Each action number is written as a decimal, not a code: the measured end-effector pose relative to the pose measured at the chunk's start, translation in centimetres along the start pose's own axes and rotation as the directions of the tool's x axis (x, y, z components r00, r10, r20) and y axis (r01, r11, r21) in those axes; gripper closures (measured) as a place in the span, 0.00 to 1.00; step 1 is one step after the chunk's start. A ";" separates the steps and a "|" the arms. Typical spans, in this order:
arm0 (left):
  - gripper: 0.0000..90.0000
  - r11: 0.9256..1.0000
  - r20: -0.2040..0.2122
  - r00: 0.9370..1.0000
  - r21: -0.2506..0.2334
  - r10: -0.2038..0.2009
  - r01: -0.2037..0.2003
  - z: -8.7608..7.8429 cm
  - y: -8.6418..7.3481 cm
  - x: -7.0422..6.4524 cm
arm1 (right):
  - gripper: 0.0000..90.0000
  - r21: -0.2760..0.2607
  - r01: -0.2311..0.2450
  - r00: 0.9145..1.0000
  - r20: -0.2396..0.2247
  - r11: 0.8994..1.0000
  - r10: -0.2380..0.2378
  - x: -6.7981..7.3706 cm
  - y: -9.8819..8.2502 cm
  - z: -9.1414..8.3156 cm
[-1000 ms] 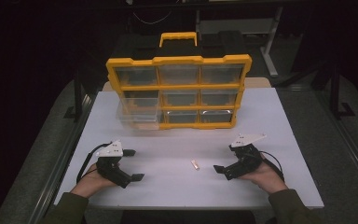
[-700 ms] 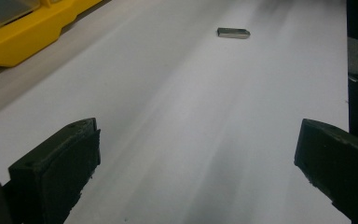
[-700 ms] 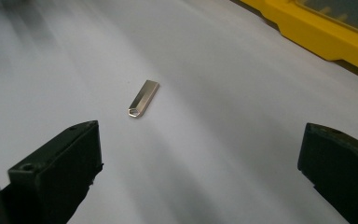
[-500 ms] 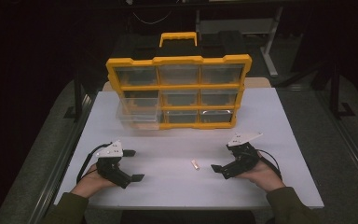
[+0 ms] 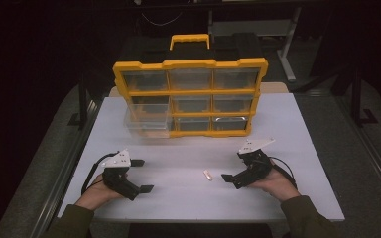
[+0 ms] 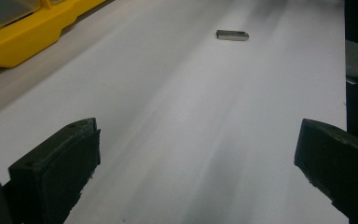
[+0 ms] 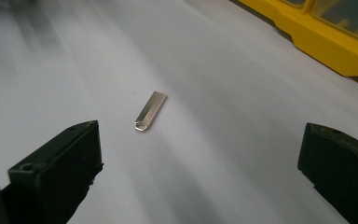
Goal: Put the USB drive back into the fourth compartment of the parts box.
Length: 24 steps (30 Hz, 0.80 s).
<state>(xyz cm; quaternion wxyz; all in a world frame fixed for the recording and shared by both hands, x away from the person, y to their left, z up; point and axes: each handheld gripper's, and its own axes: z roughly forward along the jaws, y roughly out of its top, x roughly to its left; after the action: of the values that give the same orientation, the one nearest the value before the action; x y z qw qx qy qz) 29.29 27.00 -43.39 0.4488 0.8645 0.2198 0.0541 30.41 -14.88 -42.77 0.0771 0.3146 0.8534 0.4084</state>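
A small silvery metal USB stick lies flat and alone on the white worktop, in front of the yellow drawer organiser and nearer my right hand than my left. My right tongs hang just beside it, jaws spread wide and empty, the stick lying ahead of the gap and closer to one jaw; my left tongs wait well apart on the other side, also spread and holding nothing, with the stick far off up the worktop in the left gripper view. I judge this to be the approach before the pick: nothing is gripped yet. The next move, as I read it, asks me to bring the right tongs forward and down until the stick sits between the jaws, turned so they close across its narrow sides, since a piece this thin and flat could easily skate away on the smooth surface. One clear drawer at the organiser's lower left stands pulled out, a likely destination, though that is my guess. What the drawers hold is too dim to make out behind the plastic, the stick's markings cannot be read, and the room beyond the worktop is lost in darkness.
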 end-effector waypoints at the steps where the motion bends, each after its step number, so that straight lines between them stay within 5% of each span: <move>1: 0.00 1.000 0.000 1.000 0.001 0.001 -0.001 0.0 0.0 0.0 | 0.00 0.000 0.001 1.000 -0.001 1.000 -0.001 0.0 0.1 0.0; 24: 0.00 1.000 0.004 1.000 0.001 0.006 -0.006 0.1 -0.1 0.0 | 0.00 -0.005 0.007 1.000 -0.019 1.000 -0.007 0.1 1.2 0.6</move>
<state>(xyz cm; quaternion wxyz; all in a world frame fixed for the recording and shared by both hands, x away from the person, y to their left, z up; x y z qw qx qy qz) 29.24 26.97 -43.49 0.4487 0.8654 0.2164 0.0538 31.17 -13.85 -42.27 0.0712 0.3075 0.8543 0.4130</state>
